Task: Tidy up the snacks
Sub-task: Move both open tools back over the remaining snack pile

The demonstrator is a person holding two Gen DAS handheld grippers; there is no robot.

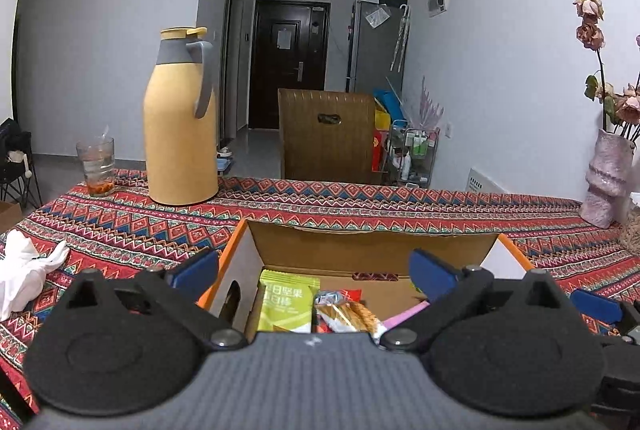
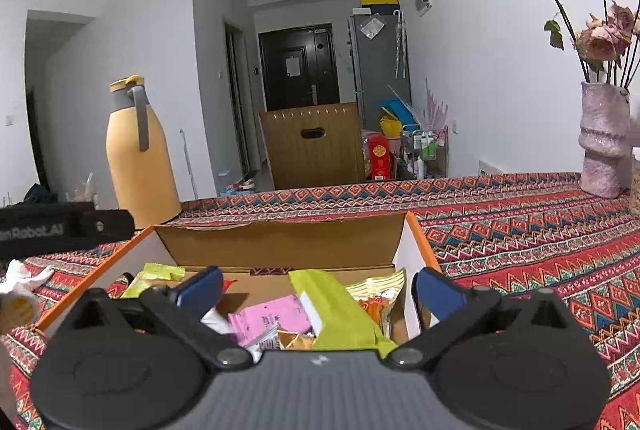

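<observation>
Left gripper spread wide, blue pads apart, nothing pinched, poised over the near edge of the cardboard box. Inside the box, straight ahead toward 12 o'clock between the pads: a green nut packet standing upright, just beside it at 1 o'clock a clear-wrapped biscuit pack, and at 2 o'clock a sliver of pink packet touching the right pad.

Right gripper likewise spread, holding nothing, over the same box. Between its pads a lime-green packet tilted across the pile, a pink packet at 10 o'clock of it, a yellowish snack bag at 1 o'clock against the right wall, and a second green packet far over at 9 o'clock near the left wall.

Farther out, on the patterned tablecloth: yellow thermos at 10 o'clock of the box, a glass left of it, crumpled white tissue at 9 o'clock, and a pink vase of dried roses at 2 o'clock. Beyond the table at 12 o'clock, a wooden chair back and a dark door.
</observation>
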